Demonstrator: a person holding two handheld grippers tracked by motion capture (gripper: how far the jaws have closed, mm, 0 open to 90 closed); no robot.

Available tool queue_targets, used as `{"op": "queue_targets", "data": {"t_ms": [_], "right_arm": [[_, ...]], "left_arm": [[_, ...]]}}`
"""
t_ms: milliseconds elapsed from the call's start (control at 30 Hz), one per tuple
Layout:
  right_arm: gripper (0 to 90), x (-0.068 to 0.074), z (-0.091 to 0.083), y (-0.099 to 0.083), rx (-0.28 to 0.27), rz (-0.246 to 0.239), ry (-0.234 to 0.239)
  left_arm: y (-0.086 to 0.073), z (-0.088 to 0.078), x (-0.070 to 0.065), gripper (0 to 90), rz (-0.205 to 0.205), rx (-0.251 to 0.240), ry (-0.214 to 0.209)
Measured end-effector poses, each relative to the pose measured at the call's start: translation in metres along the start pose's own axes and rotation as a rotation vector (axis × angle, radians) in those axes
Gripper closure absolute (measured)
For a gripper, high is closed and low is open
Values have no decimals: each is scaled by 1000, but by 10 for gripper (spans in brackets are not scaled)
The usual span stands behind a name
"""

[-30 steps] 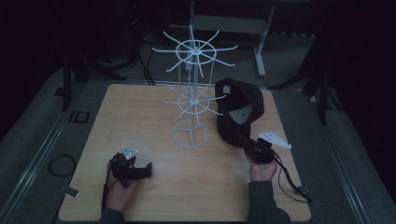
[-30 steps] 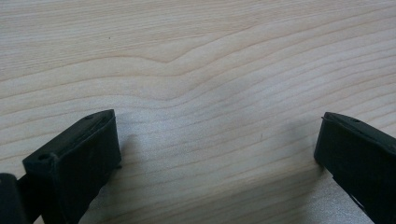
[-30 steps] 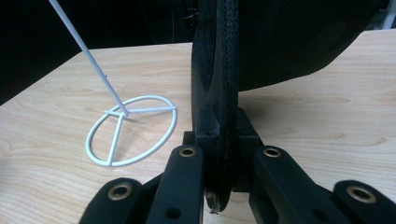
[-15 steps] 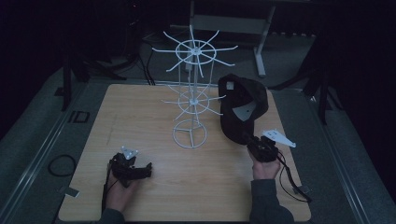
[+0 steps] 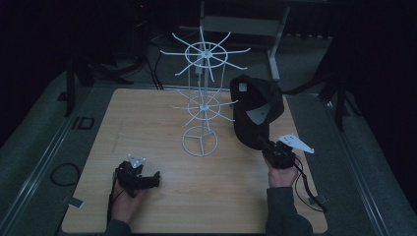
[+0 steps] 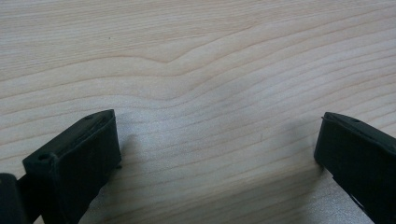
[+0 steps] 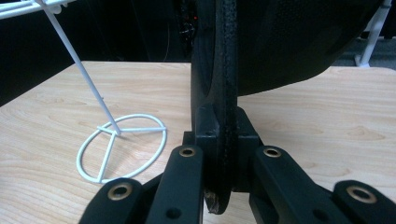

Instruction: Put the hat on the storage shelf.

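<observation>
Hanging the cap (image 5: 256, 110) on the white wire rack (image 5: 204, 96) looks like the step in hand, and doing it well means keeping the grip firm on the brim while the crown is lifted toward 1 of the rack's thin prongs. The right gripper (image 5: 278, 153) is clamped on the brim edge, its 2 jaws pressed against either side of the stiff rim, as the right gripper view shows (image 7: 223, 135). A good move would raise the cap above a prong, open side toward the rack, then ease it down without knocking the light frame, which could tip. The left gripper (image 5: 140, 177) rests low on the wooden table (image 5: 147, 118), in front of the rack and to its left, jaws wide apart with nothing between them.

The cap is black, held upright just right of the rack, its hollow inside facing the camera with pale labels showing.
</observation>
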State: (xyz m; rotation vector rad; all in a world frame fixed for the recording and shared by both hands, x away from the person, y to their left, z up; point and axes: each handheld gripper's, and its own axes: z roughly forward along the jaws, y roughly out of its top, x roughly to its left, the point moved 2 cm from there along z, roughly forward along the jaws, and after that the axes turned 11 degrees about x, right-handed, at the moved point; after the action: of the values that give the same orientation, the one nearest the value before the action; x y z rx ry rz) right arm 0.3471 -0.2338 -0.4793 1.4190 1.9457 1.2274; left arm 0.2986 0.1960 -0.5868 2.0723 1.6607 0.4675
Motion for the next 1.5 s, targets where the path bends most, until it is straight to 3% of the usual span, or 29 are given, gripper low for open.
{"op": "queue_targets", "data": {"t_ms": [1500], "right_arm": [[856, 3, -17, 22, -80, -28, -1]], "left_arm": [[0, 0, 0, 2, 2, -1, 2]]}}
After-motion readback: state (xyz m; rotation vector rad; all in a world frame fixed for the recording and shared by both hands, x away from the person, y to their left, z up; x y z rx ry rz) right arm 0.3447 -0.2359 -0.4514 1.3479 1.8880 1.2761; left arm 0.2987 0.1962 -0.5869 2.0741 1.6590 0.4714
